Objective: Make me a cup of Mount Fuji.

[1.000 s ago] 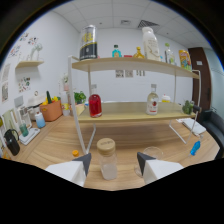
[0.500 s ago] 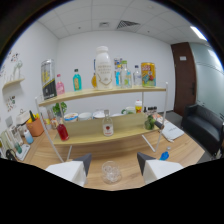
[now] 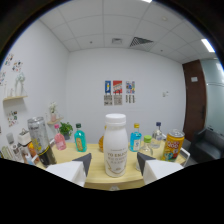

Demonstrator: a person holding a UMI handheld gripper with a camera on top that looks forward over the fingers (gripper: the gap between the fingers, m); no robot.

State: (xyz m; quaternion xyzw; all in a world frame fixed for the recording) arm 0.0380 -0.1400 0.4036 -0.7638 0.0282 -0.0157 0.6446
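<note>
The tool (image 3: 114, 165) had its two fingers spread, and the white bottle (image 3: 115, 145) stood upright between them on the wooden shelf (image 3: 95, 152), a gap visible on either side. Its long axis ran vertically, dead ahead of the fingers and level with them. Closing in on its body looked like the next step. Beyond it stood a blue bottle (image 3: 80, 138) and a yellow can (image 3: 172, 145).

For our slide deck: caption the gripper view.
White bottle between the hand-held gripper fingers, above a shelf of bottles and cans.
</note>
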